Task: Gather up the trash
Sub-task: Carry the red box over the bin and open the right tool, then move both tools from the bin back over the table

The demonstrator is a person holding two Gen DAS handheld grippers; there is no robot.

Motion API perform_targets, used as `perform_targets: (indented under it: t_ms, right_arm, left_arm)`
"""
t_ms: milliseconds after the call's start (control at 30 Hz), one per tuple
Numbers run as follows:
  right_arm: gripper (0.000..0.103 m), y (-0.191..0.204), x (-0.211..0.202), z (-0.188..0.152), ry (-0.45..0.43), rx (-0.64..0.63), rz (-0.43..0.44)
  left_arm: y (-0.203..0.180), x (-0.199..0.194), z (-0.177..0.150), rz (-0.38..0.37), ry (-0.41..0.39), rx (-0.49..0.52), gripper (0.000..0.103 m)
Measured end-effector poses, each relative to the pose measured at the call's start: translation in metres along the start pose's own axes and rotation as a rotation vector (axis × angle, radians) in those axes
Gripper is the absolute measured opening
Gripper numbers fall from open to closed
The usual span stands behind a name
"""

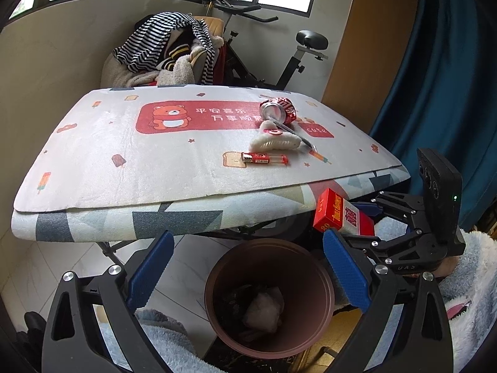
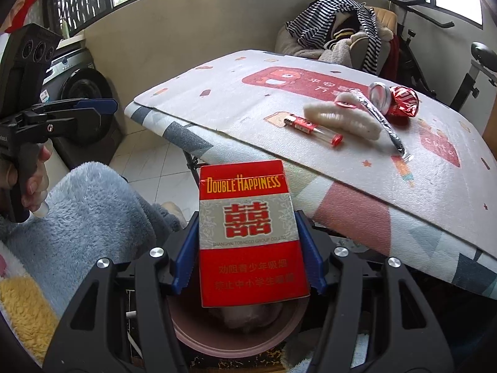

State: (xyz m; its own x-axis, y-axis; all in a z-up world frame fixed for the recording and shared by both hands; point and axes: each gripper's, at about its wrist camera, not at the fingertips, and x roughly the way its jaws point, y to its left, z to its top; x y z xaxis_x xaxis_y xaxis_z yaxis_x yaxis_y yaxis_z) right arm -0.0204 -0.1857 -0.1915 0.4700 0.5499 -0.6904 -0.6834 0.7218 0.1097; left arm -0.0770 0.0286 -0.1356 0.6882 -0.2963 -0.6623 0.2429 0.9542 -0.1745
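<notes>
My right gripper point(image 2: 247, 217) is shut on a red Double Happiness cigarette pack point(image 2: 248, 233), its blue pads pressing both long sides. The pack hangs just above the brown trash bin point(image 2: 236, 338). In the left wrist view the pack point(image 1: 337, 214) is at the right, below the table edge, held by the right gripper point(image 1: 354, 222). My left gripper point(image 1: 247, 239) is open over the bin point(image 1: 230, 320), which holds a white wad point(image 1: 264, 309). On the table mat lie a crushed red can point(image 1: 278, 110), a red lighter point(image 1: 264, 158), a white fluffy clip point(image 1: 273, 140) and a silver wrapper point(image 2: 385, 124).
The padded table point(image 1: 124, 214) with its bear mat point(image 1: 155, 155) juts over the bin. Behind it stand a chair piled with striped clothes point(image 1: 167, 49) and an exercise bike point(image 1: 298, 59). A blue curtain point(image 1: 435, 77) hangs at the right. A fluffy blue sleeve point(image 2: 90, 205) lies at the left.
</notes>
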Motion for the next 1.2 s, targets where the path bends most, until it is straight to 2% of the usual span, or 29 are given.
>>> perform_targets:
  t_ms: [233,333,433,867,1200]
  right_arm:
    - [0.061,0.002,0.004,0.001,0.015,-0.009,0.004]
    - [0.088,0.004,0.003,0.001,0.011,-0.015,-0.022]
    - [0.094,0.003,0.004,0.0,0.009,-0.001,-0.049]
    - [0.096,-0.012,0.0,0.0,-0.003,0.057,-0.07]
    - [0.096,-0.031,-0.007,0.004,-0.021,0.149,-0.07]
  left_arm:
    - [-0.002,0.002,-0.005,0.01,-0.021,-0.025,0.094]
    - [-0.005,0.004,-0.01,0.012,-0.021,-0.029,0.094]
    - [-0.006,0.007,-0.013,0.01,-0.007,-0.024,0.094]
    - [-0.001,0.006,-0.01,-0.003,-0.019,-0.048,0.094]
    - [-0.005,0.013,-0.001,-0.001,-0.013,0.007,0.094]
